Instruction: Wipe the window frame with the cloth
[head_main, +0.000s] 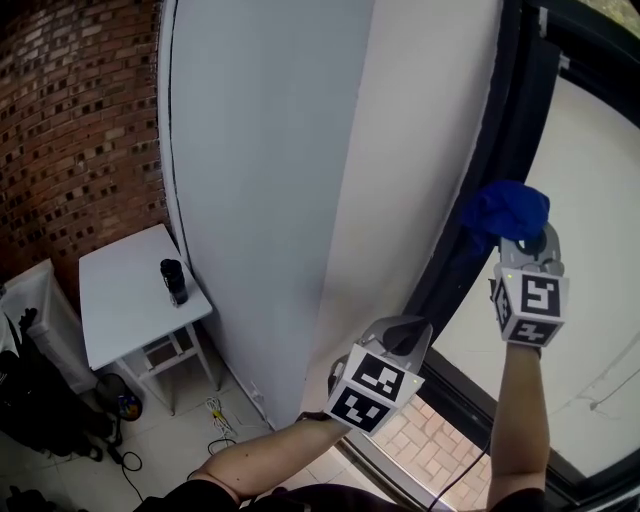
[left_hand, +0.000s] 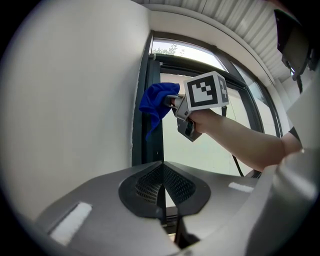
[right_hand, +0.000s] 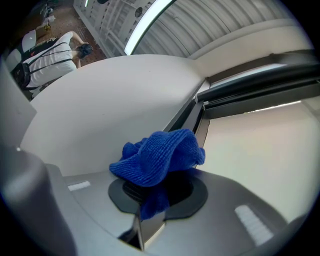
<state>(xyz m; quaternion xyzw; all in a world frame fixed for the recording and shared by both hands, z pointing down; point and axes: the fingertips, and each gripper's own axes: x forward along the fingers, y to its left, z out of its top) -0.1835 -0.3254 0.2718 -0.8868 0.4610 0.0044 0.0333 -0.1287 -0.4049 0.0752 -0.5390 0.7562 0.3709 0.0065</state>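
Head view: my right gripper (head_main: 522, 238) holds the cloth (head_main: 505, 208) up against the window frame (head_main: 498, 140), so it can rub there.
Left gripper view: left gripper (left_hand: 161, 197) fingers closed, empty; I hold it low, out of the way.
Right gripper view: fingers clamp the cloth's fold, bulk facing the frame.

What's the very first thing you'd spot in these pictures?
The bright blue cloth pops out first, pinched in the right gripper up by the dark window frame. The left gripper hangs lower, jaws together and empty. Far below to the left stands a white table with a black cup.
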